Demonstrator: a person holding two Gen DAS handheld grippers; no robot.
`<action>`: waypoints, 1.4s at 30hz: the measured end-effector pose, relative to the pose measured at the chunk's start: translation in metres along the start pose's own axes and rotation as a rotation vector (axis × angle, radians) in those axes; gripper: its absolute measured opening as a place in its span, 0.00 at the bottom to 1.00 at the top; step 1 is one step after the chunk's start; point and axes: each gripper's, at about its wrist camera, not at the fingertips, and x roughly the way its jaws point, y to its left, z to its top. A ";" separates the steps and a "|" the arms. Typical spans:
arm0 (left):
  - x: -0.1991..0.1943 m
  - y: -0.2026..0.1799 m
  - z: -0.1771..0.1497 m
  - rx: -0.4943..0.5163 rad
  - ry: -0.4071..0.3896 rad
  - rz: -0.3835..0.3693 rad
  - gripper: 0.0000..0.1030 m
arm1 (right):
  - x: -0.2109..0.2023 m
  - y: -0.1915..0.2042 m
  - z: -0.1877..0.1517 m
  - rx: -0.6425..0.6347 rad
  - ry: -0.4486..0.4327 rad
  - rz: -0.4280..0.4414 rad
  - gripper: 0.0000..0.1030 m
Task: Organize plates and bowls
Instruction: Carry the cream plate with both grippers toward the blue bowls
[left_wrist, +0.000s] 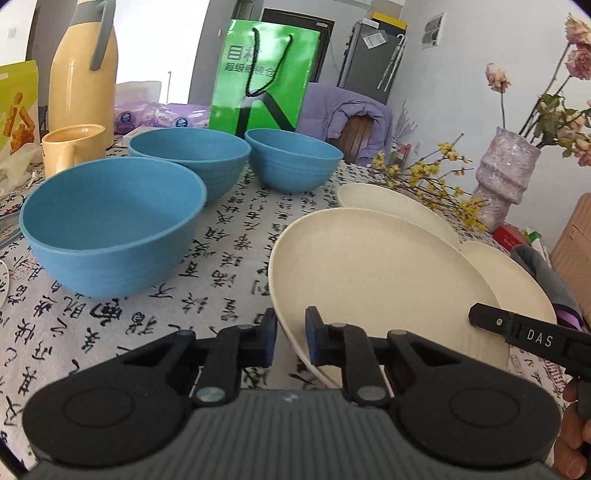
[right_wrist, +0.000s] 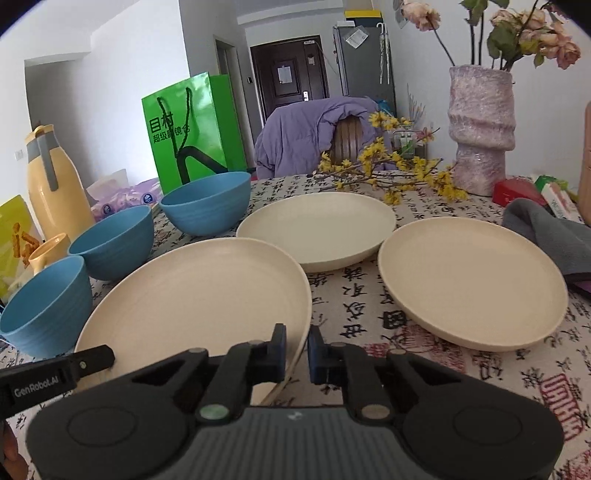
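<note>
Three cream plates and three blue bowls are on the patterned tablecloth. Both grippers hold the nearest cream plate (left_wrist: 388, 280) (right_wrist: 199, 295) by opposite rims. My left gripper (left_wrist: 291, 332) is shut on its left rim, my right gripper (right_wrist: 297, 343) on its right rim. Each view shows a finger of the other gripper at that plate's far side: the right one's finger (left_wrist: 487, 319), the left one's finger (right_wrist: 92, 360). A second plate (right_wrist: 317, 229) lies behind, a third plate (right_wrist: 472, 284) to the right. The bowls (left_wrist: 110, 225) (left_wrist: 188, 155) (left_wrist: 291, 158) stand in a row on the left.
At the back left are a yellow flask (left_wrist: 81, 74), a yellow mug (left_wrist: 70, 147) and a green paper bag (left_wrist: 262, 74). A purple vase (right_wrist: 480, 129) with flowers, a yellow blossom branch (right_wrist: 388, 173) and a grey cloth (right_wrist: 550, 236) occupy the right side.
</note>
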 end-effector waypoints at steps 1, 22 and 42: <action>-0.005 -0.007 -0.003 0.008 0.002 -0.014 0.16 | -0.009 -0.006 -0.002 0.008 -0.004 -0.010 0.11; -0.115 -0.043 -0.087 0.079 0.011 -0.085 0.16 | -0.154 -0.040 -0.088 0.019 -0.041 -0.089 0.11; -0.142 0.018 -0.094 0.065 0.001 -0.047 0.16 | -0.164 0.023 -0.111 -0.009 -0.036 -0.069 0.11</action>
